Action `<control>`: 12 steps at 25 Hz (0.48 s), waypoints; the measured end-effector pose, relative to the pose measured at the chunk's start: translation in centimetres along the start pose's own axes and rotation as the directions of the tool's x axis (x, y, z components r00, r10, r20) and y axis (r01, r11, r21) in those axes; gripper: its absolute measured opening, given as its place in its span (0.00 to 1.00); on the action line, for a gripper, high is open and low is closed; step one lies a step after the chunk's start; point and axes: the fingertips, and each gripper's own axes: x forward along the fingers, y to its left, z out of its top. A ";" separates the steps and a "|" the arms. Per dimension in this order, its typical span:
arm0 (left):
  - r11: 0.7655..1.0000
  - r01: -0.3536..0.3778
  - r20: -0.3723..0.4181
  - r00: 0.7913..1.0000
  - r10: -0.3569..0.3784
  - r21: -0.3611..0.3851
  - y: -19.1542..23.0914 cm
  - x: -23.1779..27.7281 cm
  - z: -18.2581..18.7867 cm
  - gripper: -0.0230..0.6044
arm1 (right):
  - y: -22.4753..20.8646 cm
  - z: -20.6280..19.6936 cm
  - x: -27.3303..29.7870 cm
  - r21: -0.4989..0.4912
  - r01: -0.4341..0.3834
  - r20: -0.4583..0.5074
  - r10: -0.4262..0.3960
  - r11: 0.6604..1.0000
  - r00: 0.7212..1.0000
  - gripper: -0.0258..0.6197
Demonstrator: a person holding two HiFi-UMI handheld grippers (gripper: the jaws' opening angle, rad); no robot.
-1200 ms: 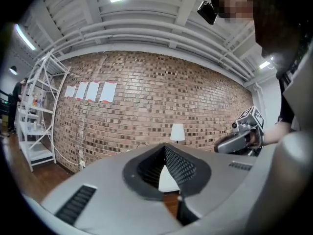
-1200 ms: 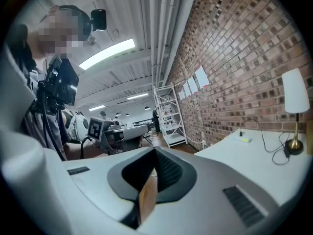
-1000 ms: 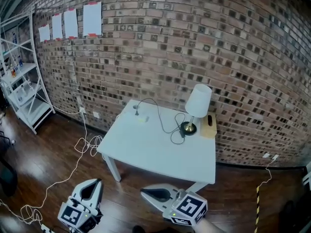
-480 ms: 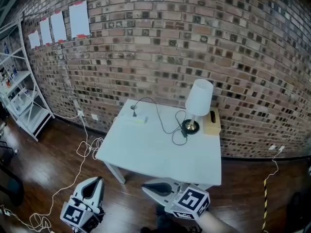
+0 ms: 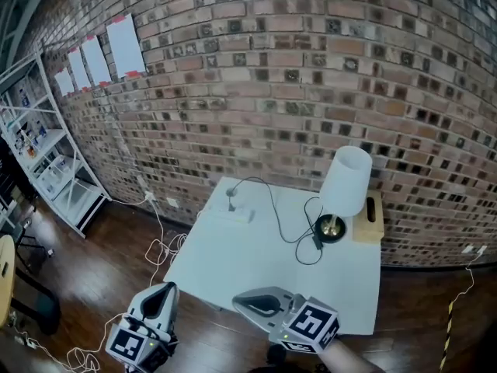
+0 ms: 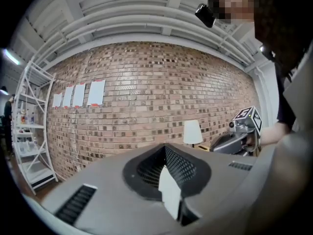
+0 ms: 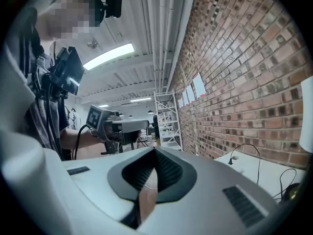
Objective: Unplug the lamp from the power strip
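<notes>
Lamp stands on the counter in the head view, plug in the power strip; left hand-held gripper and right hand-held gripper hang well short. Left gripper view: jaws together, empty. Right gripper view: likewise. I'd judge this the approach; next, open around the plug.
</notes>
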 end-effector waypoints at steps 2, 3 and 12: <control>0.995 0.030 0.031 0.999 -0.027 -0.096 -0.3 1.7 0.6 0.06 | -2.3 0.2 -0.4 0.017 -0.002 0.008 0.001 1.000 1.000 0.05; 0.989 0.045 0.050 0.998 -0.038 -0.141 -0.3 2.4 0.9 0.06 | -3.5 0.3 -0.6 0.027 0.002 0.012 -0.002 1.000 1.000 0.05; 0.997 -0.008 -0.013 1.000 0.007 -0.076 -0.7 8.5 1.4 0.06 | -8.9 1.1 -1.0 0.047 -0.075 0.056 0.072 0.996 0.996 0.05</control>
